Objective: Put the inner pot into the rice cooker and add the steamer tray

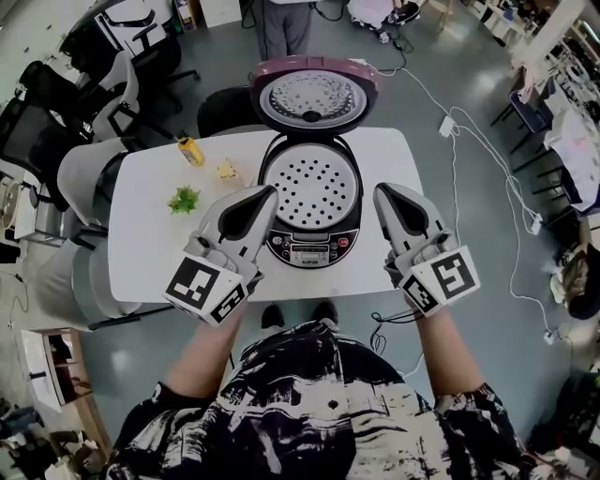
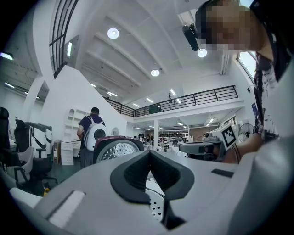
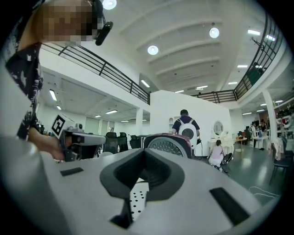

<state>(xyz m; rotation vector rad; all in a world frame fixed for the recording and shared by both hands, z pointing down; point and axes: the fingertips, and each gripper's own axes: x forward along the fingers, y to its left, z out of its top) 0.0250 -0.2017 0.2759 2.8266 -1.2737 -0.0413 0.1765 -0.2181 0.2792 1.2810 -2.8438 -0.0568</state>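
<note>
The rice cooker [image 1: 311, 234] stands open at the middle of the white table [image 1: 145, 253], its maroon lid [image 1: 312, 97] tipped back. The white perforated steamer tray [image 1: 314, 186] lies in its mouth; whatever sits under the tray is hidden. My left gripper [image 1: 267, 195] hovers at the cooker's front left, shut and empty. My right gripper [image 1: 382, 192] hovers at its front right, also shut and empty. In the left gripper view the jaws of the left gripper [image 2: 149, 153] meet above the tray [image 2: 154, 206]. In the right gripper view the right gripper [image 3: 143, 151] frames the tray [image 3: 137, 199] and the lid [image 3: 167, 146].
A yellow bottle [image 1: 190, 150], a small yellow item [image 1: 226, 171] and a green leafy object [image 1: 184, 199] lie on the table's left part. Office chairs [image 1: 103, 103] crowd the left side. A person [image 1: 286, 23] stands beyond the table. A white cable [image 1: 487, 150] runs along the floor at right.
</note>
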